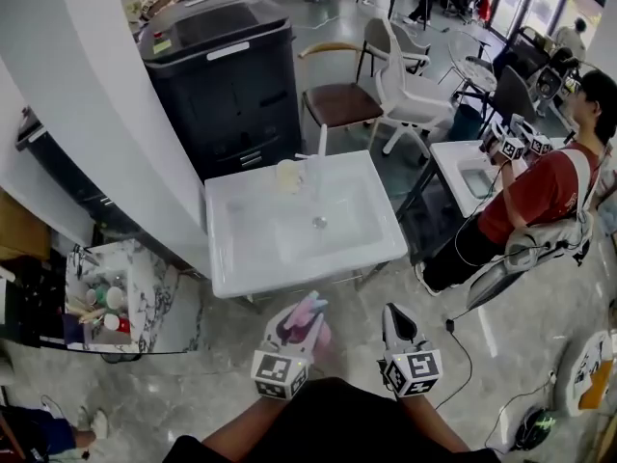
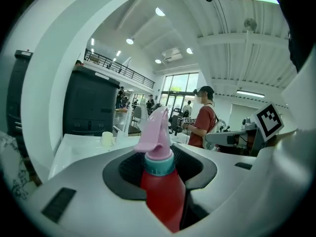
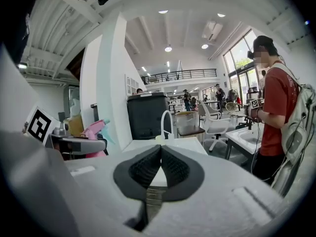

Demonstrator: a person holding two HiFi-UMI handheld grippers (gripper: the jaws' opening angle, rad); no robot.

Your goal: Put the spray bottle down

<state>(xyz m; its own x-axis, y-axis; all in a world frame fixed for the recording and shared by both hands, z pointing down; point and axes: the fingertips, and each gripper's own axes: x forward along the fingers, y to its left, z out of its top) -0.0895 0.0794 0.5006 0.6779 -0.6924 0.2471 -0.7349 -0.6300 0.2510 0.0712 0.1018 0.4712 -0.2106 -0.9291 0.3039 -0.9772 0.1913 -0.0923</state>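
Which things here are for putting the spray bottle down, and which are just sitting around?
For the job:
red spray bottle with pink trigger head, gripped in the left gripper
white basin table, probably where it goes

Just sitting around:
small cream cup on the table
big black cabinet
brown-seated chair
white swivel chair
right gripper, shut and empty

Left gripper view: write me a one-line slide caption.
Left gripper shut on a red spray bottle with pink trigger head, white table ahead.
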